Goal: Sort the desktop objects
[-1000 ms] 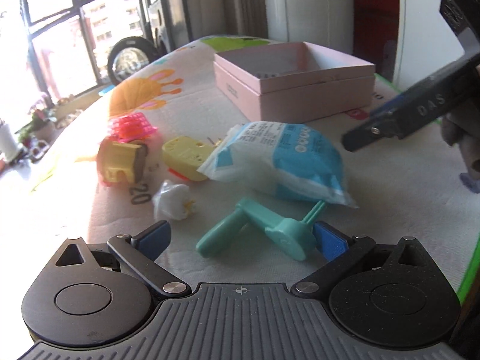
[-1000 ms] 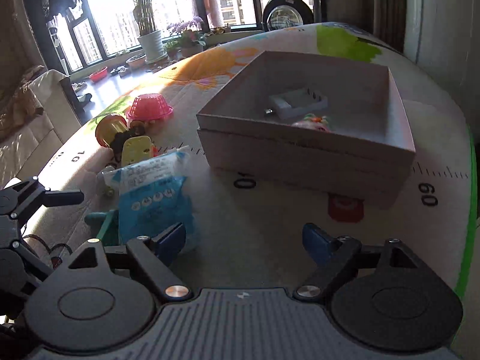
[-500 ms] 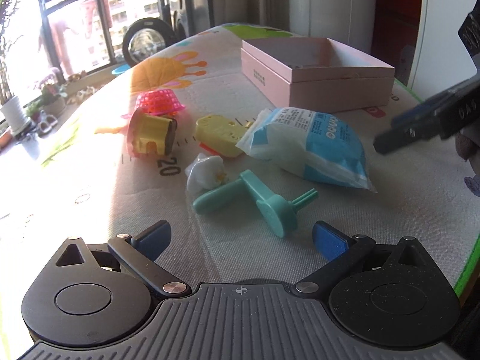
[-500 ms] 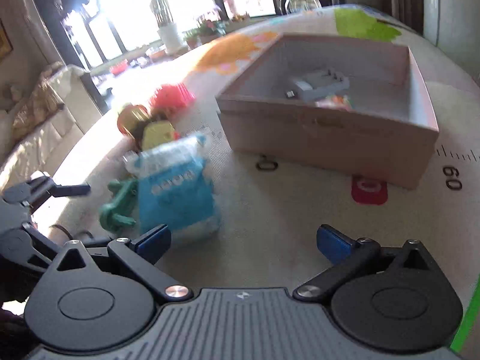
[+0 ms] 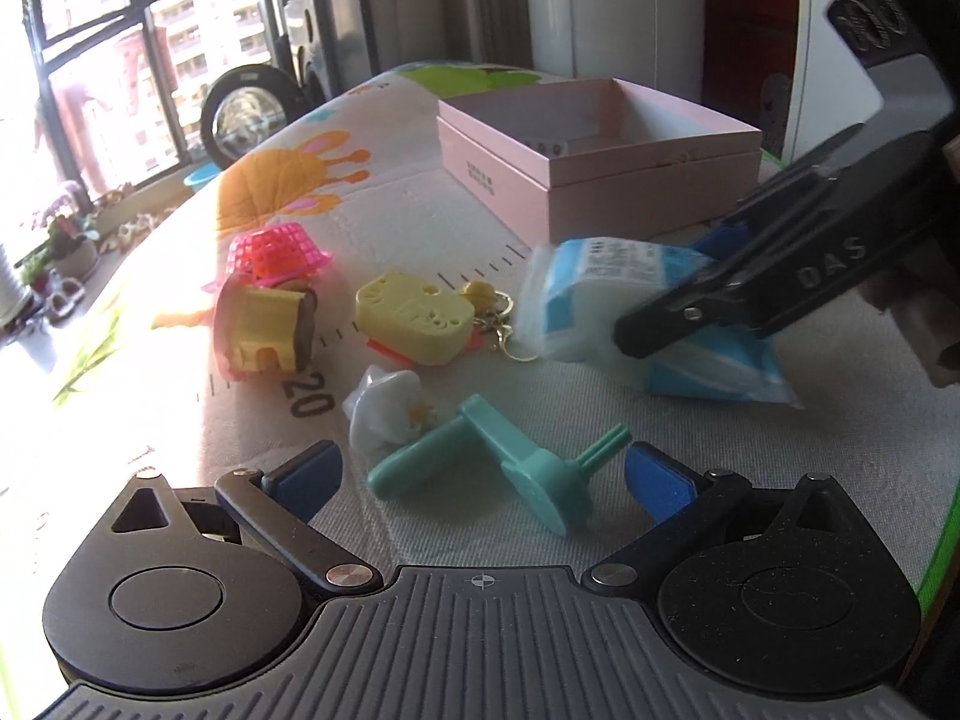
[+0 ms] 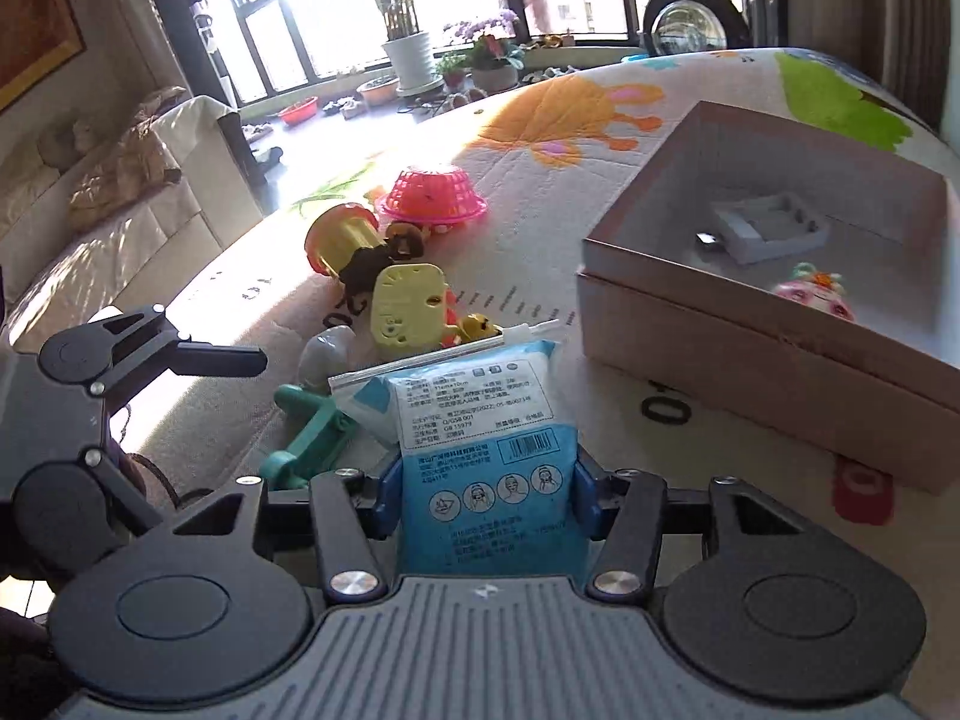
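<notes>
My right gripper [image 6: 487, 495] is shut on the blue-and-white packet [image 6: 480, 450], which rests on the mat; it also shows in the left wrist view [image 5: 606, 306] under the right gripper's fingers [image 5: 672, 330]. My left gripper [image 5: 480, 474] is open and empty, just before a teal plastic handle [image 5: 504, 456]. The pink box [image 6: 780, 324] stands open to the right, with a grey tray [image 6: 768, 228] and a small pink toy [image 6: 810, 294] inside.
On the mat lie a white flower piece [image 5: 390, 408], a yellow keychain toy [image 5: 414, 318], a yellow-and-pink cup toy [image 5: 264, 330] and a pink basket [image 5: 276, 252]. The mat's green edge [image 5: 936, 540] runs at the right. A sofa [image 6: 120, 228] stands left.
My right gripper has moved onto the packet and shut on it. My left gripper has moved closer to the teal handle and stays open.
</notes>
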{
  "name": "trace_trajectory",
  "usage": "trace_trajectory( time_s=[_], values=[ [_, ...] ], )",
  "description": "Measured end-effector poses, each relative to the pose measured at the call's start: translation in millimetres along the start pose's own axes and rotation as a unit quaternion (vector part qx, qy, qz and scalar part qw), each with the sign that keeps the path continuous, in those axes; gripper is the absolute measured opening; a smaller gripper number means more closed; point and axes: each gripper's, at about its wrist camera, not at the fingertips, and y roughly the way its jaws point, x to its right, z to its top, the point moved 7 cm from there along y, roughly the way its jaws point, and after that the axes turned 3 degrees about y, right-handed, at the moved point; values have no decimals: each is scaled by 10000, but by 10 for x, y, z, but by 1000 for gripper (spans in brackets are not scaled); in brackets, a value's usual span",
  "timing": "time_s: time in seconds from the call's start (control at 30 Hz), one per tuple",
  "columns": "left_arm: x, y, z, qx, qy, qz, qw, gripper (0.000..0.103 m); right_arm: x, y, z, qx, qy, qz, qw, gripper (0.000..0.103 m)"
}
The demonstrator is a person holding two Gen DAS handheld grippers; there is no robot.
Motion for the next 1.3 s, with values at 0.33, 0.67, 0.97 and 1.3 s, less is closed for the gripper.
trace_trajectory(
  time_s=[0.33, 0.67, 0.97, 1.3],
  values=[
    [445, -67, 29, 43, -87, -1088, 9940, 103, 351, -561, -545, 70, 536, -607, 9967, 55],
    [525, 135, 158, -146, -401, -431, 9982, 91, 273, -450, -468, 278, -97, -794, 9964, 57],
    [638, -137, 148, 1, 106, -265, 9996, 44, 116, -586, -544, 215, -603, -724, 9953, 52],
    [499, -456, 753, 885, 462, -349, 9944, 39, 465, -1712, 100, 1852, -59, -1125, 9762, 52]
  ],
)
